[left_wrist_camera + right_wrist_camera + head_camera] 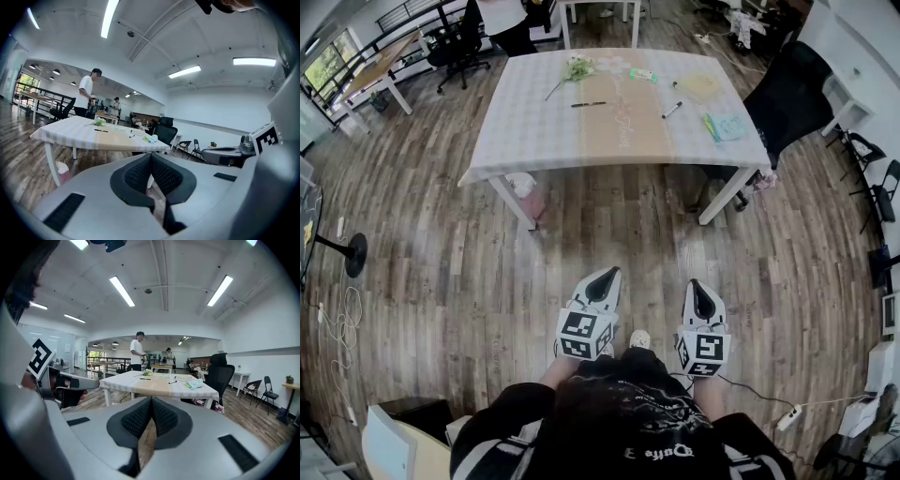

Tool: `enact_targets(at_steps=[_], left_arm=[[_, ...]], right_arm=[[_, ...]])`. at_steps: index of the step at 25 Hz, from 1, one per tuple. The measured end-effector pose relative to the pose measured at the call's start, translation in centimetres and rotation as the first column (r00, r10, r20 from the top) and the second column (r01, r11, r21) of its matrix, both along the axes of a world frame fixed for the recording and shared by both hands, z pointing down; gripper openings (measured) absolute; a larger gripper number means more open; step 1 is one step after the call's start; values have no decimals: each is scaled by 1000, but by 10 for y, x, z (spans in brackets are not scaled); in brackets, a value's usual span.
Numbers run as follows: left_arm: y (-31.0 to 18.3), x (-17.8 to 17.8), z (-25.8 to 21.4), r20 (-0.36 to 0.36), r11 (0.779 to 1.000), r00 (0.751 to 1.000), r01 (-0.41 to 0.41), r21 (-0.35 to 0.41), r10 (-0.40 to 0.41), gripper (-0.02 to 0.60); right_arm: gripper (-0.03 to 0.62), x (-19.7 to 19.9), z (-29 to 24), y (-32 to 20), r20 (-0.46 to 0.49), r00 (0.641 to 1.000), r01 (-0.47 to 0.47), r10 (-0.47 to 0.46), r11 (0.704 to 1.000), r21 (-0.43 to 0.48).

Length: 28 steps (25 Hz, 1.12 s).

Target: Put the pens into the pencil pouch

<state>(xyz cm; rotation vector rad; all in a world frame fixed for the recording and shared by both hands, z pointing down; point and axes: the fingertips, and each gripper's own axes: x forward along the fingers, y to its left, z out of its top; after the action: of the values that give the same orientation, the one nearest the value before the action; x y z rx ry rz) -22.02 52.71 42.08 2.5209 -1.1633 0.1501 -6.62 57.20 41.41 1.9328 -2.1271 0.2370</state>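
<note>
- My left gripper (605, 275) and my right gripper (701, 286) are closest to me, side by side in front of my tummy. Both have their jaws pressed together with nothing between them, because there is nothing to grab here.
- They tip a little down and point toward the table, so I think I am only getting ready to walk over.
- The wood floor (609, 234) between me and the table is bare, so I have lots of room to step forward. A white power strip (787, 418) lies by my right side and loose cords (337, 323) lie off to my left. I should keep my feet off them.
- The table (534, 131) is well apart from me. Its near edge and two white legs face me, and I think I must stop just before that edge.
- On top lie a black pen (589, 104) near the middle and a second pen (672, 110) to its right, well apart from each other.
- A flat yellow thing (701, 87) and a blue-green thing (727, 127) lie near the right edge. One may be the pencil pouch, but I cannot tell from here.
- A black chair (792, 84) crowds the table's right side, so the near side looks like the easiest way in.
- Farthest off, a person (137, 350) stands past the table.
</note>
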Motion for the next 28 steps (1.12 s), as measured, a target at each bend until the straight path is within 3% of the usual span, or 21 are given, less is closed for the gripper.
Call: enact_targets(at_steps=[21, 28], left_arm=[[11, 8, -16, -4, 996, 998, -69, 51, 69, 20], [3, -2, -5, -24, 999, 999, -32, 17, 32, 20]], right_arm=[[9, 9, -9, 19, 28, 996, -90, 88, 994, 58], [9, 18, -2, 18, 41, 993, -117, 115, 992, 55]])
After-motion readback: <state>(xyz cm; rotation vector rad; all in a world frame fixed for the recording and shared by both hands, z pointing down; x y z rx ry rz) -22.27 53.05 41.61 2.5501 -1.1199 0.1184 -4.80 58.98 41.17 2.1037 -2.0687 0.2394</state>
